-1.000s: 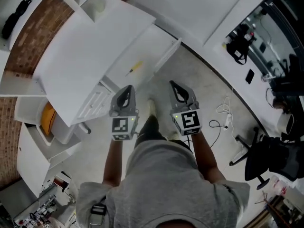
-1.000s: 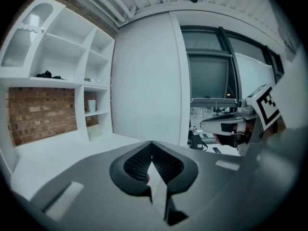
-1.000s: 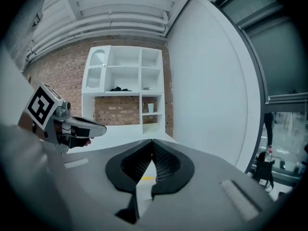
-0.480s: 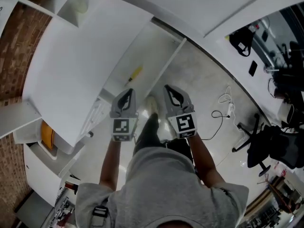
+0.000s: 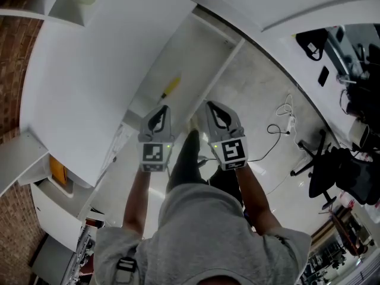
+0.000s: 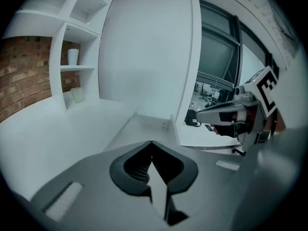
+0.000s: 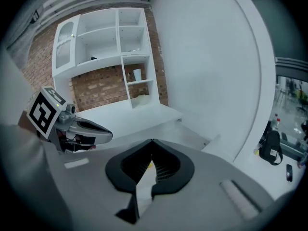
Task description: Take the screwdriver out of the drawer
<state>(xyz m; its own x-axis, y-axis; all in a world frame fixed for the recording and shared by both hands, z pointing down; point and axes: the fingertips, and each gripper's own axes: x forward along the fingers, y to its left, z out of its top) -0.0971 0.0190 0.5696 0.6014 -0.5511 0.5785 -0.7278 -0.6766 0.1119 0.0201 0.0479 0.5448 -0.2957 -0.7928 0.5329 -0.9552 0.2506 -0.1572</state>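
Left gripper (image 5: 161, 109) and right gripper (image 5: 212, 105), fingers closed and empty, hover at the open drawer's (image 5: 199, 49) near edge; screwdriver (image 5: 171, 86) lies clear inside.

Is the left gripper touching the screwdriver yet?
Apart. In the head view, a strip of white drawer floor shows between the tips of the shut left gripper and the yellow screwdriver.

The screwdriver (image 5: 170, 88) seems too small to show its tip.
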